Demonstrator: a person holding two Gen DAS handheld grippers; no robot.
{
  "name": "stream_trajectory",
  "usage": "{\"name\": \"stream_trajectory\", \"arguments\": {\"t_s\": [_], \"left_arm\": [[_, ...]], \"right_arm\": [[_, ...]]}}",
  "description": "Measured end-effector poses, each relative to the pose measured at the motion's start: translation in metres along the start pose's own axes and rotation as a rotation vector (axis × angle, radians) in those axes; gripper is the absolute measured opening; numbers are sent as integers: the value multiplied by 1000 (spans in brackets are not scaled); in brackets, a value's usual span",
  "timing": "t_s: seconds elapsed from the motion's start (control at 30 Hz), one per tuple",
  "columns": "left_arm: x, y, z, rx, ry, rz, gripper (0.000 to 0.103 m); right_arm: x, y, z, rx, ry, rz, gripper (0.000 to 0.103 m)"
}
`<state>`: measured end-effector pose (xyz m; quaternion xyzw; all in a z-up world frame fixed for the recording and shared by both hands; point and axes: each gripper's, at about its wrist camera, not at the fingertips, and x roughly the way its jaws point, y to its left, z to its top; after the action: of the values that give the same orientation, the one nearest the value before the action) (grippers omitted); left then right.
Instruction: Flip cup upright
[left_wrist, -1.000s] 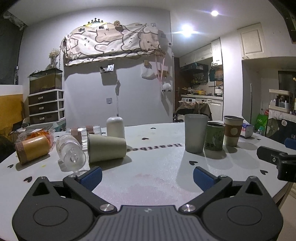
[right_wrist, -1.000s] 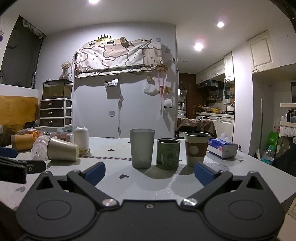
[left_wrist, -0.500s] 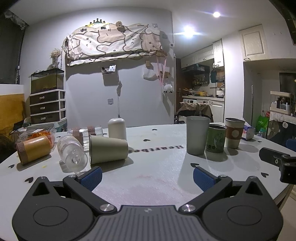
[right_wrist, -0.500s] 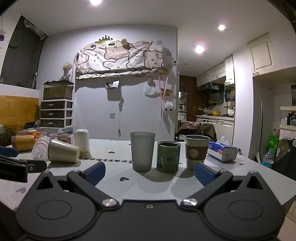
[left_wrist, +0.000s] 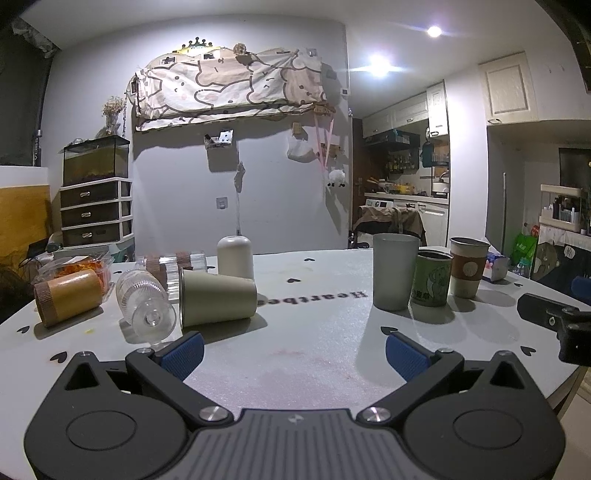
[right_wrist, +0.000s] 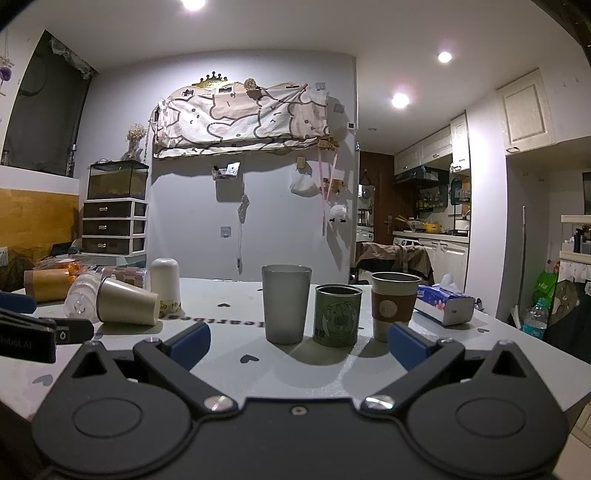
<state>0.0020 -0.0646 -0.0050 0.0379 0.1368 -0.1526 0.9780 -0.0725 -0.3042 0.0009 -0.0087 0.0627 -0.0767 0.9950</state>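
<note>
A beige cup (left_wrist: 218, 302) lies on its side on the white table (left_wrist: 295, 354), mouth to the left; it also shows in the right wrist view (right_wrist: 127, 306). A clear ribbed glass (left_wrist: 146, 303), an orange-sleeved cup (left_wrist: 68, 297) and another clear cup (left_wrist: 173, 263) also lie on their sides beside it. A white cup (left_wrist: 235, 256) stands upside down behind. My left gripper (left_wrist: 293, 354) is open and empty, short of the beige cup. My right gripper (right_wrist: 297, 343) is open and empty, facing three upright cups.
A frosted grey cup (right_wrist: 286, 302), a green cup (right_wrist: 337, 314) and a brown-sleeved cup (right_wrist: 393, 305) stand upright in a row. A tissue pack (right_wrist: 445, 304) lies at the right. A plastic food box (left_wrist: 79, 264) sits at the far left. The table edge curves at the right.
Both views have shifted slightly upward and closer to the table objects. No cup has moved. Both grippers stay open.
</note>
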Motion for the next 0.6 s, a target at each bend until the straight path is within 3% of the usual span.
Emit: {"name": "stream_trajectory", "arguments": {"t_s": [0.6], "left_arm": [[-2,1,-2,-19,-6,10,103]], "right_arm": [[0,-3,0,0,-3,4,103]]}}
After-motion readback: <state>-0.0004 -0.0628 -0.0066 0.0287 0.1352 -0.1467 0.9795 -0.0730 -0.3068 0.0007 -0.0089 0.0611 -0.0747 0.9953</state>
